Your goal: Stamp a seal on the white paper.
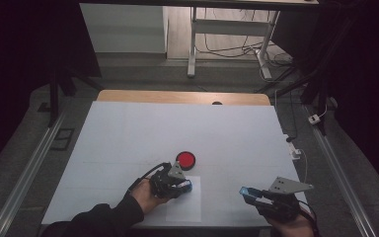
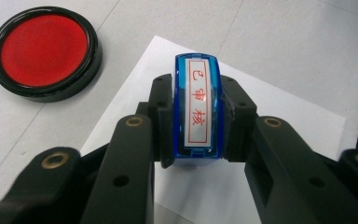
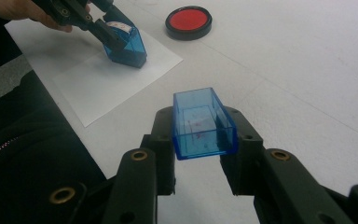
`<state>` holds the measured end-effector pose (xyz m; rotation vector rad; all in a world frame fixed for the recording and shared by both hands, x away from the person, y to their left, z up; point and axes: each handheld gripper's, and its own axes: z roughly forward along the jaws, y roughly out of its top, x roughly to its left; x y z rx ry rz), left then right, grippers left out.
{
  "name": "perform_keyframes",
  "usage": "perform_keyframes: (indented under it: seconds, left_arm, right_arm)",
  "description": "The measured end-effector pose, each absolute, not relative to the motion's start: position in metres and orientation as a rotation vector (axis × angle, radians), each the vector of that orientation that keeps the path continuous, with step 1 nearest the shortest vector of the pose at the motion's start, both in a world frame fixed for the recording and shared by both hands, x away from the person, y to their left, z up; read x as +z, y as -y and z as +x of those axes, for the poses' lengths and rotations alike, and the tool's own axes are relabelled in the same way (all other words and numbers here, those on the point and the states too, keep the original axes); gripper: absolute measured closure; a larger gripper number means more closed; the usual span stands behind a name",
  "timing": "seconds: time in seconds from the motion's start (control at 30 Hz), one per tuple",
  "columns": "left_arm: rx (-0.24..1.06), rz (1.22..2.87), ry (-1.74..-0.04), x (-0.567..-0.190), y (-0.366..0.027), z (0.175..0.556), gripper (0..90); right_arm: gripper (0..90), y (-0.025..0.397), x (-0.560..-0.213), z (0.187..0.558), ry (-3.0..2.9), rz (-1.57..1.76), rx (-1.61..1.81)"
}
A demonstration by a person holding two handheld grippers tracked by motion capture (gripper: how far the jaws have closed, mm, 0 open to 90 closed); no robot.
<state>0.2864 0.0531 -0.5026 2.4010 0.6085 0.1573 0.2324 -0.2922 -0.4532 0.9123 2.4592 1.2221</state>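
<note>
Closest to the lens in the right gripper view, the right tool (image 3: 199, 140) is clamped on a blue clear cap (image 3: 203, 123), open end facing away, with faint red ink marks inside. In the high view this tool (image 1: 250, 195) sits at about 5 o'clock on the white tabletop (image 1: 128, 133), off the paper. The left tool (image 2: 198, 116) grips a blue stamp (image 2: 199, 105) by its sides; the label on top carries red characters. The stamp's base rests on the sheet of paper (image 1: 187, 210), at about 6 o'clock. A round red ink pad (image 1: 185, 159) in a black case lies just beyond the paper, at 12 o'clock from the stamp (image 1: 185, 186), apart from it.
</note>
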Motion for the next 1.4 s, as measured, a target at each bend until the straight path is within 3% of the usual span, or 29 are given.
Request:
perform_keyframes:
  seconds: [0.63, 1.4]
  left_arm:
    - [0.006, 2.331, -0.664, -0.509, -0.063, 0.3, 70.1]
    - [0.047, 2.338, -0.612, -0.5, -0.06, 0.294, 69.9]
  right_arm:
    - [67.8, 0.292, -0.453, 0.232, -2.462, 0.91, 1.225]
    - [67.8, 0.293, -0.453, 0.232, -2.46, 0.912, 1.234]
